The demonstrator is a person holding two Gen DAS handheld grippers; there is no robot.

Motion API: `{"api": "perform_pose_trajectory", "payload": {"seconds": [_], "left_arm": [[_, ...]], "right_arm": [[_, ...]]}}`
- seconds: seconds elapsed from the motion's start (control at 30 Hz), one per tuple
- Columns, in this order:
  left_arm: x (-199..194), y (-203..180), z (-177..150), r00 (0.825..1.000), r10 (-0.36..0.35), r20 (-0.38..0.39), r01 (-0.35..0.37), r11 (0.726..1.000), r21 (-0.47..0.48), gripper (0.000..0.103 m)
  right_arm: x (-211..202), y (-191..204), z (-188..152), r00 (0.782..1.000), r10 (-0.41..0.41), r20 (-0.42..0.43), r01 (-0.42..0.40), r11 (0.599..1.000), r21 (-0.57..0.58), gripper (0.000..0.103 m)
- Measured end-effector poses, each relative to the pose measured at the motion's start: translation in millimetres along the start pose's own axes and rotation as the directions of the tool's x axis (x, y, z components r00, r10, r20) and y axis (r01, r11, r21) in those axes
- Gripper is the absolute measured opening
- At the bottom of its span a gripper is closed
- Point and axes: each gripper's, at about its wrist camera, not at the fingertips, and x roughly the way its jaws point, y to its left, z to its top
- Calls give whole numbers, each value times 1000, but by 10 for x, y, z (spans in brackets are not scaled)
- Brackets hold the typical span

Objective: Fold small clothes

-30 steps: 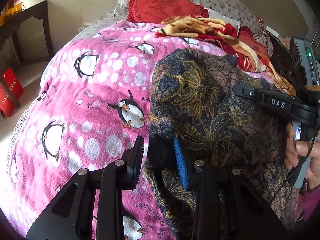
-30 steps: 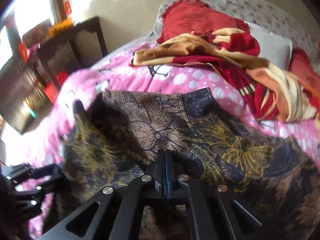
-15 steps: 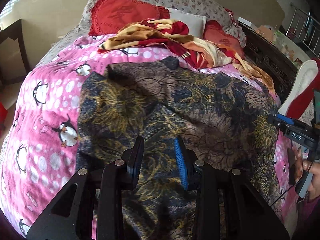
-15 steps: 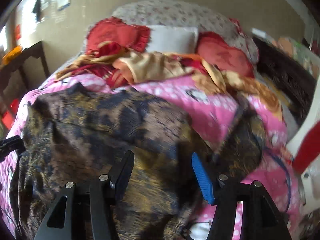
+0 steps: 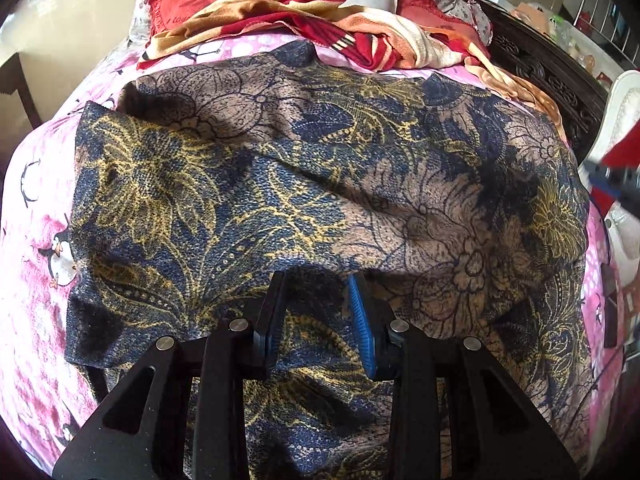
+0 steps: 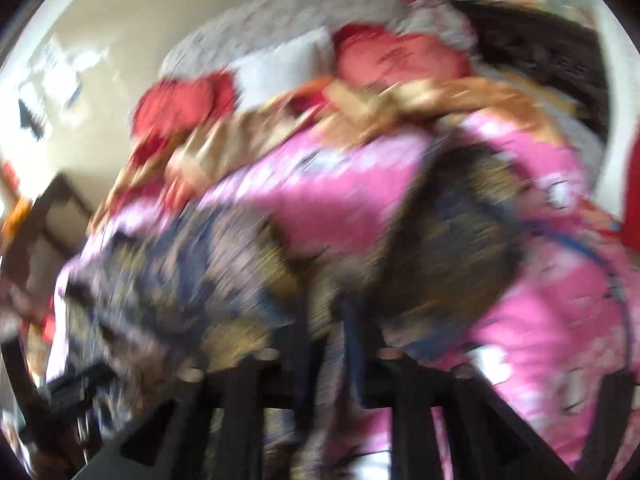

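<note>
Cloth (image 5: 304, 184), dark blue with gold flowers, lies spread over the pink penguin blanket (image 5: 32, 280) on the bed. Left hand-held gripper (image 5: 318, 316) stands apart above it; right hand-held gripper (image 6: 332, 344), blurred, is closing over the cloth's edge.

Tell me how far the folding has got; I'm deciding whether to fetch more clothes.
Early. Done: the dark floral garment lies spread across the pink penguin blanket. In hand: the left gripper hangs over its near edge, pads apart; the right gripper, blurred, is closing. Left: no crease shows, so apparently every fold.
</note>
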Motion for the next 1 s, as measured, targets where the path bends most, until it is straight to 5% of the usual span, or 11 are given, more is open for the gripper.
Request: {"api": "perform_pose_trajectory", "payload": {"seconds": [0.07, 0.33, 0.57, 0.7, 0.77, 1.0], "left_arm": [[0, 5, -1, 1000, -14, 1, 14, 1000, -11, 31], [-51, 19, 26, 999, -34, 3, 34, 999, -25, 31], [-103, 114, 20, 1000, -25, 2, 25, 999, -36, 31], [-109, 171, 34, 1000, -27, 4, 27, 998, -61, 31], [-141, 187, 39, 999, -38, 9, 38, 997, -70, 31], [-353, 289, 79, 997, -46, 63, 52, 994, -96, 31]], "right_arm": [[-62, -189, 166, 998, -49, 36, 48, 998, 35, 44], [481, -483, 903, 998, -58, -35, 62, 991, 117, 45], [1054, -616, 1130, 985, -150, -91, 161, 979, 126, 45], [1076, -690, 1147, 988, -141, -65, 149, 979, 137, 17], [951, -731, 1162, 992, -114, -51, 120, 983, 142, 5], [-105, -664, 1145, 987, 115, 114, -129, 984, 123, 5]]}}
